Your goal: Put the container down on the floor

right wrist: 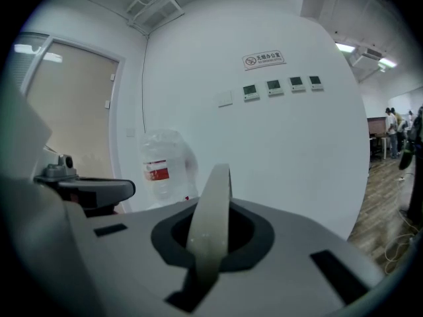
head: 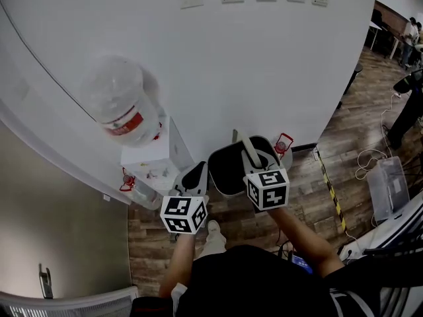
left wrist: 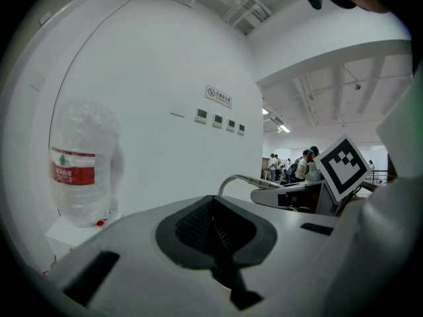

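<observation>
The container (head: 228,172) is a dark grey bin with a pale rim, hanging above the wooden floor (head: 330,144) close to the wall. Its pale arched handle (right wrist: 213,210) runs upright between the jaws of my right gripper (right wrist: 211,233), which is shut on it. In the head view the right gripper (head: 254,158) is over the bin's right side. My left gripper (head: 195,176) is just left of the bin, apart from it. Its jaws (left wrist: 215,233) are shut with nothing between them, and the handle (left wrist: 241,179) shows beyond them.
A white water dispenser (head: 158,158) with a clear bottle (head: 122,104) stands against the wall left of the bin. A yellow-black strip (head: 328,183), cables (head: 370,160) and a clear box (head: 388,185) lie on the floor at right. People stand far right.
</observation>
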`<state>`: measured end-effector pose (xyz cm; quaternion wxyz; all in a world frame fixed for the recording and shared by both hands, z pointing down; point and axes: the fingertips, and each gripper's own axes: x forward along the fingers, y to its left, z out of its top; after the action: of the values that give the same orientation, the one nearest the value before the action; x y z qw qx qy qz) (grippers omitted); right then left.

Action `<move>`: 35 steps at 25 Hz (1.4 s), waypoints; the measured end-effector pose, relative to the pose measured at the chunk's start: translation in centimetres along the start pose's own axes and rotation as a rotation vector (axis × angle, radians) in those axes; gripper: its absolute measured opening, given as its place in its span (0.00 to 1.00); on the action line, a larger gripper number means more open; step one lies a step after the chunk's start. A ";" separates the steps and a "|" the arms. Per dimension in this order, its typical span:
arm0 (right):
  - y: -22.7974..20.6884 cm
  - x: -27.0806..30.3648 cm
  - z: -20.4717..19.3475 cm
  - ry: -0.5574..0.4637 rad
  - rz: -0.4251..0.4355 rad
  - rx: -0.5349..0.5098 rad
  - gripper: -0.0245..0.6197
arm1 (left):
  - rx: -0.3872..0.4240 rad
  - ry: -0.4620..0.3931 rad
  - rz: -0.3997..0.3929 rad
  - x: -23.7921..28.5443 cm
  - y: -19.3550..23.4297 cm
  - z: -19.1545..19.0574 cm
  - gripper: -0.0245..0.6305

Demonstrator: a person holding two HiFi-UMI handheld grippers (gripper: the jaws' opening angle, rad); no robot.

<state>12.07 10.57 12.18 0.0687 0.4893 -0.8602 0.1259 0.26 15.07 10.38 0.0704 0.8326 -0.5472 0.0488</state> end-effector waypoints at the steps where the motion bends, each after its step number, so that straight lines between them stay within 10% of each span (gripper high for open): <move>1: 0.0 0.7 0.2 0.002 -0.002 0.002 0.08 | -0.002 0.001 -0.003 0.5 0.6 0.2 0.06; 35: 0.6 21.8 4.8 0.055 -0.165 0.068 0.09 | -0.040 0.075 -0.182 13.9 19.2 2.1 0.06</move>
<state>0.43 -8.51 12.81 0.0859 0.5571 -0.8098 0.1625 -11.83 -5.33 11.71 0.1113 0.8749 -0.4671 0.0624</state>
